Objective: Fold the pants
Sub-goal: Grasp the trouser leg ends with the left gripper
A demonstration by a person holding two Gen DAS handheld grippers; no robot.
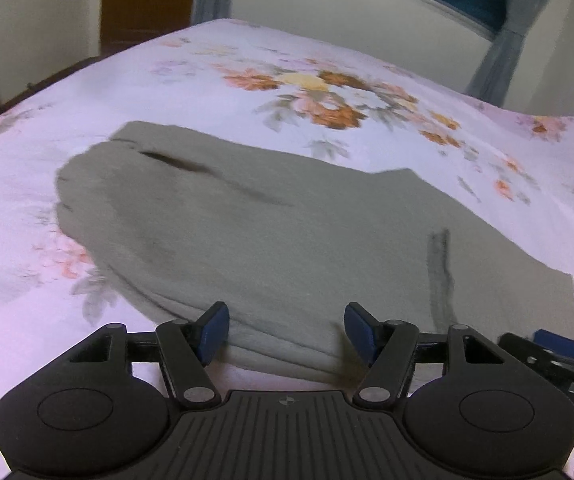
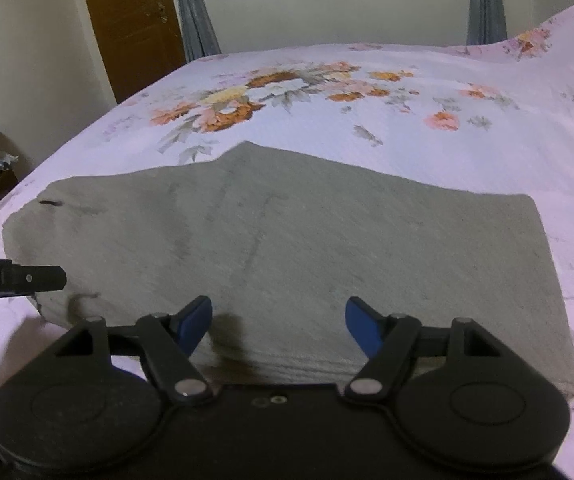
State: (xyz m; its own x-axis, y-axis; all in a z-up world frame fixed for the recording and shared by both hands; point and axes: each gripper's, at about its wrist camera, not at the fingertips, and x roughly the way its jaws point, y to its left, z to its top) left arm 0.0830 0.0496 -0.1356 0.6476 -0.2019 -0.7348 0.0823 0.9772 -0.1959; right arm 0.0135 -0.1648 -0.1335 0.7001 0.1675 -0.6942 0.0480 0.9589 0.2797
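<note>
Your left gripper (image 1: 286, 334) and right gripper (image 2: 278, 330) both gape, holding nothing, over the near edge of the grey pants (image 2: 287, 248) on the floral bedsheet (image 2: 407, 120) — pinch every layer, then lift evenly.

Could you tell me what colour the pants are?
Plain grey-green pants, clearest in the right wrist view.

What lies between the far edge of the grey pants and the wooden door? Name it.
Only the floral bedsheet, with its orange flower print, covers that stretch between the grey pants and the wooden door; the right wrist view shows it best.
</note>
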